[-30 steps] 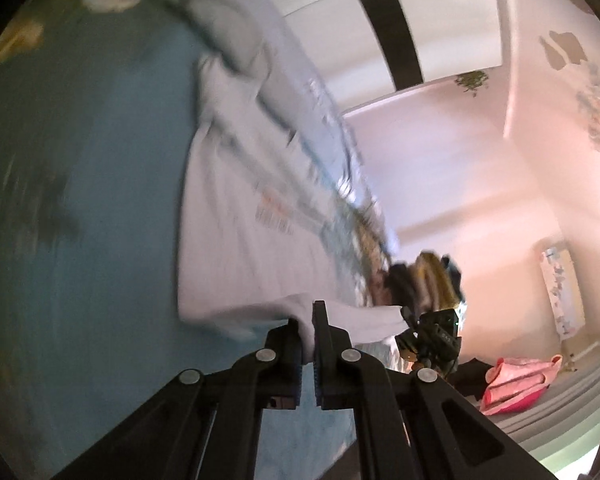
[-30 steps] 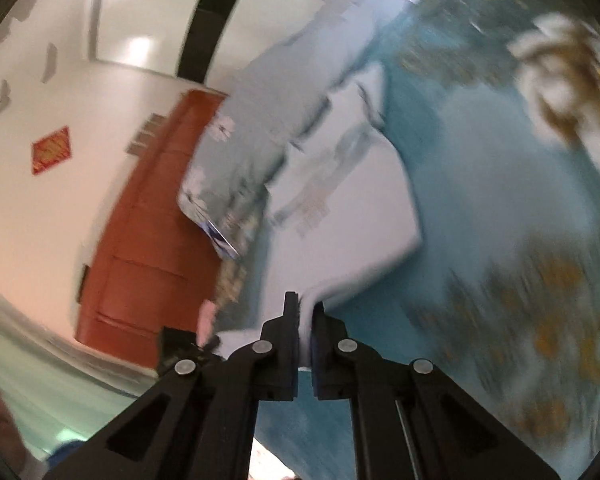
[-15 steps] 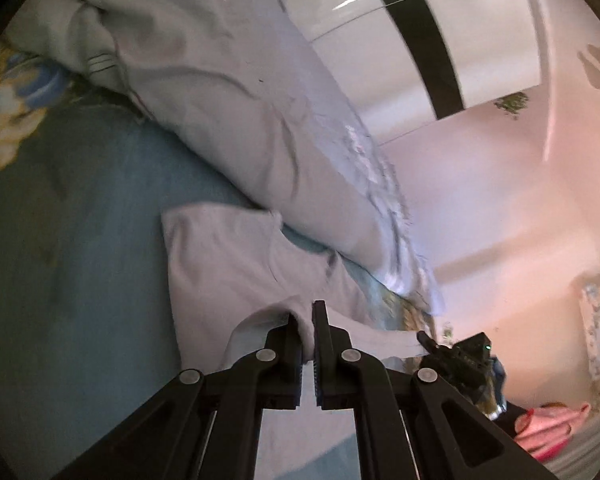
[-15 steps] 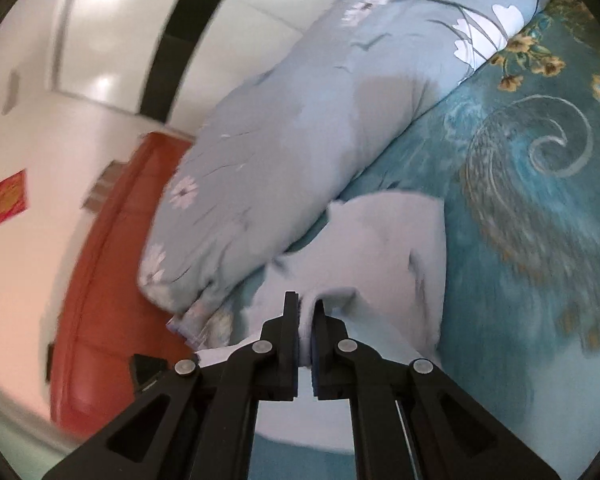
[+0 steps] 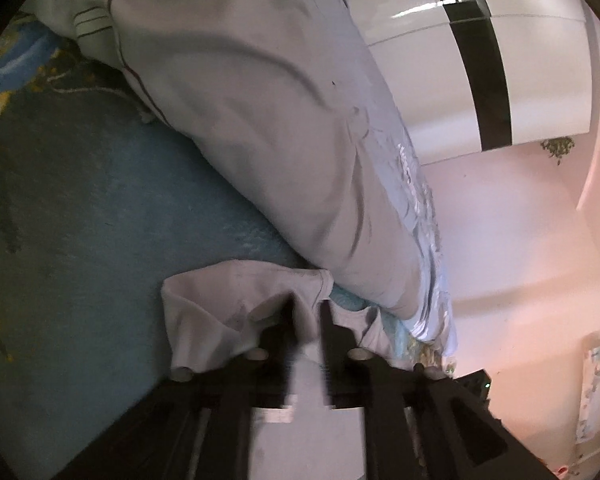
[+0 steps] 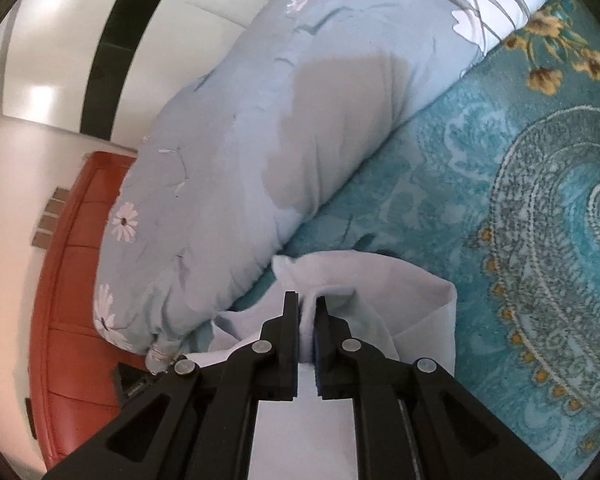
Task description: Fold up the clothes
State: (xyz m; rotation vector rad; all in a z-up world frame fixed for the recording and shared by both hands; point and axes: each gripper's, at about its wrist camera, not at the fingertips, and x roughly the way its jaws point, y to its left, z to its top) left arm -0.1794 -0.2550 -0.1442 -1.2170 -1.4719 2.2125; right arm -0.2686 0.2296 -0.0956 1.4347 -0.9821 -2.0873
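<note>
Now the fold is being laid down: the white garment point(image 6: 416, 312) lies bunched at lower centre on the teal bedspread point(image 6: 480, 184), against the pale blue duvet roll point(image 6: 260, 152). Both the left hand-held gripper point(image 5: 307, 320) and right hand-held gripper point(image 6: 307, 312) are narrow with jaws opening, cloth between them. Next, I judge, they must back off without dragging the fabric; no containers are visible.

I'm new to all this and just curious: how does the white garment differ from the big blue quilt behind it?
The white garment is plain; the quilt is pale blue with printed white daisies. The garment is thin, limp and crumpled; the quilt is thick, puffy and rolled into a long bolster. The garment sits between the fingers of both tools, whose jaws are opening; nothing touches the quilt. Both rest on the teal patterned bedspread, side by side.
</note>
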